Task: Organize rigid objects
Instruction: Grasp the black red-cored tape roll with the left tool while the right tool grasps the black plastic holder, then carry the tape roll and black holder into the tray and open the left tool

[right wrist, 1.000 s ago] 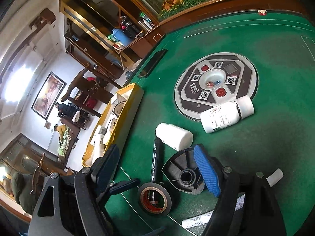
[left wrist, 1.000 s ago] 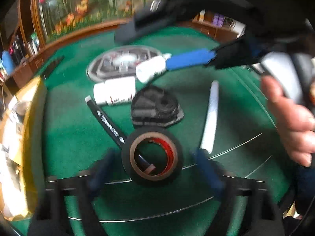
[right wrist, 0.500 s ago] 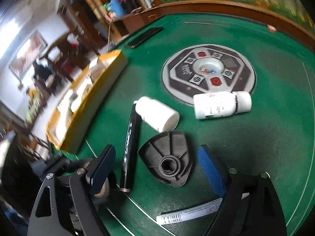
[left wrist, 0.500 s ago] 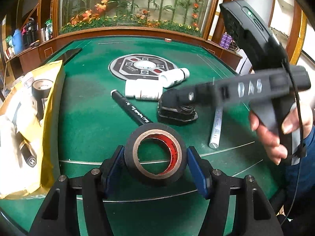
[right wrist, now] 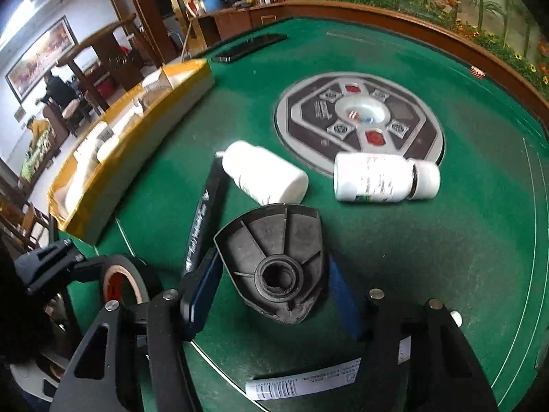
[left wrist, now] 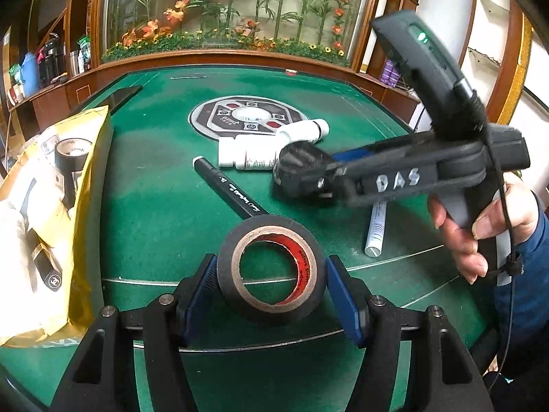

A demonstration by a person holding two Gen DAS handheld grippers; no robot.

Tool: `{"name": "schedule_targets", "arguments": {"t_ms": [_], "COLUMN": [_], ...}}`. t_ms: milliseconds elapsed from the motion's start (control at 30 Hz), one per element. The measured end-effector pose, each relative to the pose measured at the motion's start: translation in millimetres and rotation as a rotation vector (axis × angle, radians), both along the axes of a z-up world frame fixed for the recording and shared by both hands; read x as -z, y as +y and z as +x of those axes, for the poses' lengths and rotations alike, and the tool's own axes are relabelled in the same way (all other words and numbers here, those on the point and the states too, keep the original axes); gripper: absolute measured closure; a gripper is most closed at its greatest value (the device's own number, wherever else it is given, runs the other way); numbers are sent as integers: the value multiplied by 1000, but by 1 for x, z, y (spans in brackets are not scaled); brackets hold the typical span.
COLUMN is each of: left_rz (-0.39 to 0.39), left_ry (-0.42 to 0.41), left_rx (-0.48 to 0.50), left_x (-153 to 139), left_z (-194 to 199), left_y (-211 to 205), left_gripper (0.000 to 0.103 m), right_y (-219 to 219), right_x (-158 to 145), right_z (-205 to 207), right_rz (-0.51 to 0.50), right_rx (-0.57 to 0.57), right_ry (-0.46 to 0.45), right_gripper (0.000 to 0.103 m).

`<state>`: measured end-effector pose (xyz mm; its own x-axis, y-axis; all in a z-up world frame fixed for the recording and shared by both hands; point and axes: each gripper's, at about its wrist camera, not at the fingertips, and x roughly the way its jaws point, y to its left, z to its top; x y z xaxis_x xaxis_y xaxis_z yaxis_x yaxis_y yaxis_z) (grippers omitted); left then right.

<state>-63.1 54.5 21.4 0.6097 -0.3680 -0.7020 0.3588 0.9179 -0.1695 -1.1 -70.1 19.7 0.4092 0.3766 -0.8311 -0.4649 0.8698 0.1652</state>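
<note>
**A:** What has the left gripper [left wrist: 271, 286] got?

**B:** Its blue pads sit against both sides of the black tape roll [left wrist: 271, 267], one at 9 o'clock and one at 3 o'clock of the roll, so it is clamped on it. The roll shows a tan core with red inside, over the green table [left wrist: 154, 206].

**A:** And the right gripper [right wrist: 272, 283]?

**B:** In its own view the jaws flank the black plastic hub [right wrist: 274, 261], a ribbed wedge with a round socket. The pad at 9 o'clock looks to be touching its edge; the one at 3 o'clock is just beside it. I cannot tell whether it is gripping or only bracketing the hub. From the left view the right hand [left wrist: 480, 226] holds that tool's handle, and the view is blurred there.

**A:** What lies around the hub?

**B:** At 10 o'clock a black marker [right wrist: 206, 219] lies lengthwise, just beside it. At 12 o'clock a white bottle [right wrist: 264, 178] lies on its side, touching the hub's far edge. At 1 o'clock a second white bottle with label [right wrist: 381, 180] lies on its side, its base on the rim of the round centre panel [right wrist: 357, 120]. At 6 o'clock, under the gripper, lies a white tube [right wrist: 302, 379].

**A:** Further out?

**B:** At 9 to 10 o'clock along the table's edge stands a yellow bag [left wrist: 92, 185] with another tape roll [left wrist: 70, 158] and boxes inside.
</note>
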Motion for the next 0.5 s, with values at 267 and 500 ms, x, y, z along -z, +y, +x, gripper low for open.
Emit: {"name": "schedule_targets", "arguments": {"t_ms": [267, 500], "left_rz": [-2, -15], "left_ry": [-5, -36], "left_rx": [-9, -22], "left_x": [-1, -13], "left_z": [-1, -5], "left_y": [-2, 3], "left_gripper": [36, 36], "right_y": [-8, -11], "right_x": [-15, -22], "right_z": [-2, -3], "right_rz": [67, 117], "right_rx": [30, 36], "right_ry": [-26, -33], "right_gripper": [43, 43]}}
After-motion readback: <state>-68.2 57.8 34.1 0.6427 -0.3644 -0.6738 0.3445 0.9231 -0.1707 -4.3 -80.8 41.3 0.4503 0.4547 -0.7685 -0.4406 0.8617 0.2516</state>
